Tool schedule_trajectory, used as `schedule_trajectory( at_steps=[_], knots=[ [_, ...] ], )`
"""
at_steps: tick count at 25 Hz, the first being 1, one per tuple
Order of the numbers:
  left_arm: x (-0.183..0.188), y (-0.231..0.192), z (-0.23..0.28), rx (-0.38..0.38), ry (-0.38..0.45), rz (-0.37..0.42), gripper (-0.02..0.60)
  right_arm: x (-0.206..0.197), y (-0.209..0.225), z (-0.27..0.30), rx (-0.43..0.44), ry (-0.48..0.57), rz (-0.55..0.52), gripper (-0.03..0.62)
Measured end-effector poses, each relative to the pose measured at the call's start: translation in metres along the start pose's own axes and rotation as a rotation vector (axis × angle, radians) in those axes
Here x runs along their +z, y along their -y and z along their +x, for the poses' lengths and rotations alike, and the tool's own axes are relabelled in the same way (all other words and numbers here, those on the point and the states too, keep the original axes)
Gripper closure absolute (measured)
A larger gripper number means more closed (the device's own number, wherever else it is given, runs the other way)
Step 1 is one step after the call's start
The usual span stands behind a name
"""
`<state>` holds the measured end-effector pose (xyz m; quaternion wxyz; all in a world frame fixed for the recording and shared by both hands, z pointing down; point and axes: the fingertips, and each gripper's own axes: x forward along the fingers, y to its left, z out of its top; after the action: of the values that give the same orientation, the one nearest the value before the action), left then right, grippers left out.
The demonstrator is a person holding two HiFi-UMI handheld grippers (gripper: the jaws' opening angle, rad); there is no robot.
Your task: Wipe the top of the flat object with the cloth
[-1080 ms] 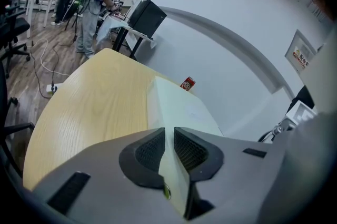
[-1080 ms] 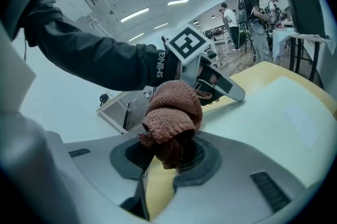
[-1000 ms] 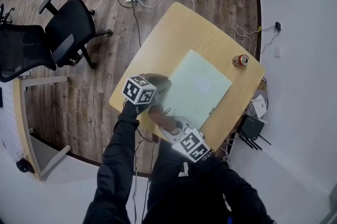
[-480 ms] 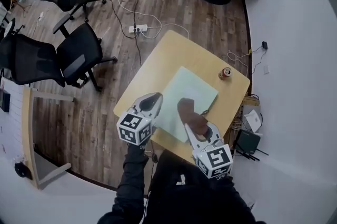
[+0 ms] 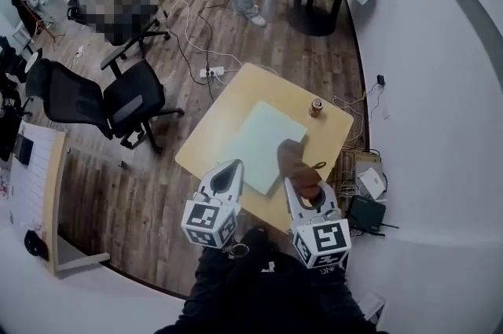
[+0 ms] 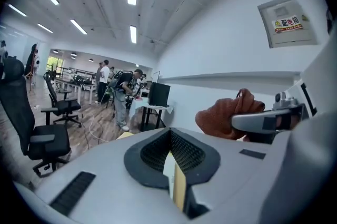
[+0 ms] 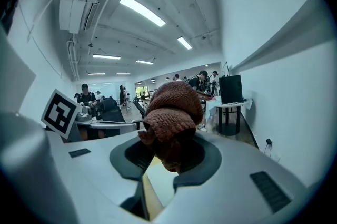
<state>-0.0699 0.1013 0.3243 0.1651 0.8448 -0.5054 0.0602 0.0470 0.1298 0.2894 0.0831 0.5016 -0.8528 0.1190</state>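
- The right tongs (image 5: 305, 197) are clamped on a rust-brown knitted cloth (image 7: 171, 117) — the bunched fabric fills the space between the jaws and bulges up past their tips
- The left tongs (image 5: 229, 174) hold nothing; their dark ribbed pads meet along a seam at the tips, with only a narrow slit lower down
- The flat object (image 5: 253, 137), pale green and rectangular, lies in the middle of the wooden counter (image 5: 228, 98)
- In the head view the cloth shows over the flat object's near right corner and the bare wood beside it; whether it touches either cannot be told
- The left tongs sit over the counter's near edge, just beside the flat object's near corner
- The two tongs are side by side and apart, both pointing away from the person
- A small can (image 5: 316, 106) stands upright near the counter's far right corner, apart from the flat object
- Black office chairs (image 5: 130, 100) stand left of the counter — a white power strip (image 5: 211, 73) lies on the floor beyond it
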Motion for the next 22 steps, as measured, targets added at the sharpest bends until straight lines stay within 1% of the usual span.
schedule_trajectory(
  at_steps=[4, 7, 10, 15, 18, 22],
  knots=[
    [0.015, 0.040, -0.033, 0.018, 0.046, 0.024, 0.548, 0.015, -0.004, -0.047, -0.033, 0.049, -0.014, 0.478],
    [0.028, 0.066, -0.051, 0.012, 0.074, 0.047, 0.548, 0.027, -0.009, -0.074, -0.060, 0.077, -0.034, 0.487],
    [0.036, 0.085, -0.064, 0.005, 0.098, 0.077, 0.548, 0.035, -0.013, -0.093, -0.063, 0.103, -0.037, 0.487],
    [0.042, 0.105, -0.076, -0.016, 0.116, 0.109, 0.548, 0.037, -0.015, -0.117, -0.063, 0.134, -0.027, 0.487],
    [0.044, 0.115, -0.080, -0.035, 0.121, 0.118, 0.548, 0.040, -0.017, -0.126, -0.055, 0.152, -0.033, 0.487],
    [0.046, 0.123, -0.086, -0.042, 0.132, 0.126, 0.548, 0.040, -0.021, -0.134, -0.055, 0.165, -0.037, 0.487]
  ],
)
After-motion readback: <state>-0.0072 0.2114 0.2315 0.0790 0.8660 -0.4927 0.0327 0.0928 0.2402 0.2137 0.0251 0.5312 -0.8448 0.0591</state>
